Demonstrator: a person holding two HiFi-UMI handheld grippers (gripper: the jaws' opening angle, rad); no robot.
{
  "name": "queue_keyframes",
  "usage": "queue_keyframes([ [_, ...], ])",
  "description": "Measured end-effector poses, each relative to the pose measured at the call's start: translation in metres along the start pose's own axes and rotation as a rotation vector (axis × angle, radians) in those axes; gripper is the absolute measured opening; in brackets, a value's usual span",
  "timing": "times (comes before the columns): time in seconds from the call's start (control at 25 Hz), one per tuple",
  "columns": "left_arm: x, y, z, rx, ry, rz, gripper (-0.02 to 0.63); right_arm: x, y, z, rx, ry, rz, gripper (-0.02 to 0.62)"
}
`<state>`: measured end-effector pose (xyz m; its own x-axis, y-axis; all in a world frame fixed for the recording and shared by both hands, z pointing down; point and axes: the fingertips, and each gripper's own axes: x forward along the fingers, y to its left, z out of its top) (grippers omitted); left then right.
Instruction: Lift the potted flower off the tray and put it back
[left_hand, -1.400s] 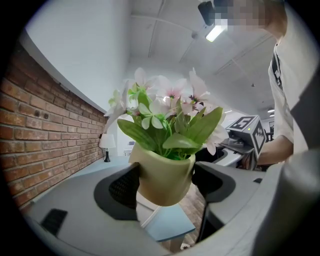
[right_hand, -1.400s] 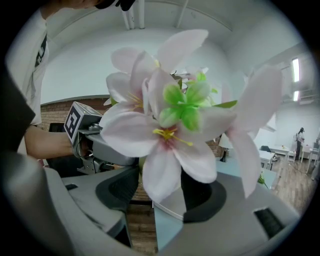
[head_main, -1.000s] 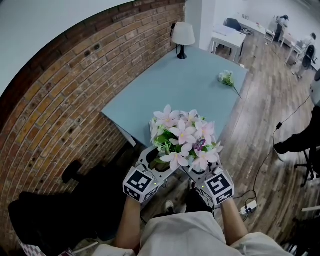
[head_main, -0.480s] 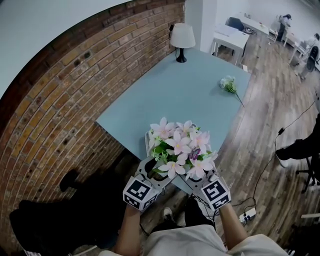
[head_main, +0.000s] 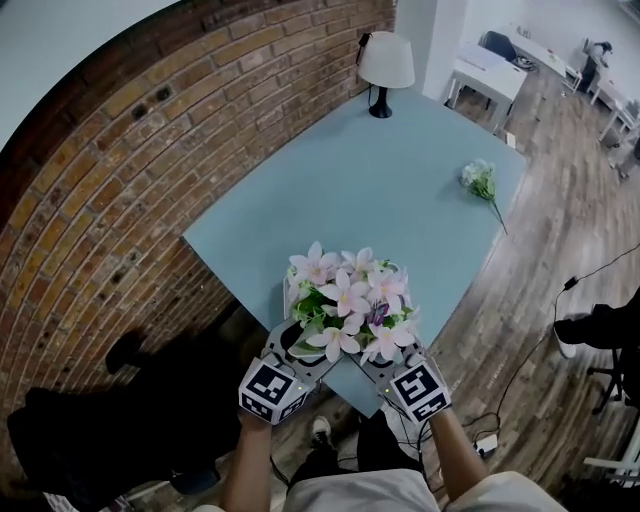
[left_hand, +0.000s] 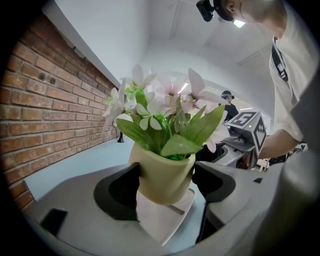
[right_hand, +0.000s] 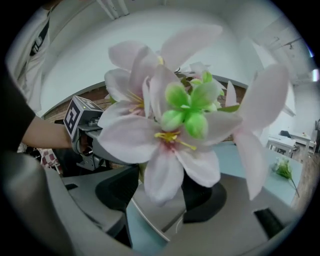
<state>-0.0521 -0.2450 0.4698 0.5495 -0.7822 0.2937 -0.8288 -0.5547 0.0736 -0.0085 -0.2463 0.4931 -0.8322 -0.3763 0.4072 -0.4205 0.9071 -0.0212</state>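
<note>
The potted flower (head_main: 345, 300), pink blossoms in a cream pot (left_hand: 162, 175), sits between both grippers at the table's near corner. My left gripper (head_main: 290, 345) is shut on the pot, its black pads (left_hand: 125, 187) pressed against both sides. My right gripper (head_main: 385, 362) grips from the other side, its jaws wide around the pot, which petals (right_hand: 170, 125) largely hide. The white tray (left_hand: 162, 222) lies right under the slightly tilted pot; whether they touch cannot be told. The tray's rim (head_main: 288, 292) peeks out left of the blossoms.
The light blue table (head_main: 380, 190) carries a lamp (head_main: 386, 62) at its far end and a loose flower sprig (head_main: 480, 180) near the right edge. A brick wall (head_main: 120, 180) runs along the left. Cables and a power strip (head_main: 480, 440) lie on the wooden floor.
Both grippers have carried the potted flower forward and down together, from off the table's corner to just over the tray. Their hold looks the same.
</note>
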Motion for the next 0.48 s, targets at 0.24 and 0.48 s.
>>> queue_keyframes([
  [0.24,0.023,0.037,-0.026,-0.052,0.030,0.055,0.370,0.043,-0.021,-0.013,0.003,0.021,0.070,0.267],
  [0.48,0.042,0.065,-0.059,-0.128,0.053,0.097,0.370,0.081,-0.036,-0.037,0.003,0.084,0.131,0.267],
])
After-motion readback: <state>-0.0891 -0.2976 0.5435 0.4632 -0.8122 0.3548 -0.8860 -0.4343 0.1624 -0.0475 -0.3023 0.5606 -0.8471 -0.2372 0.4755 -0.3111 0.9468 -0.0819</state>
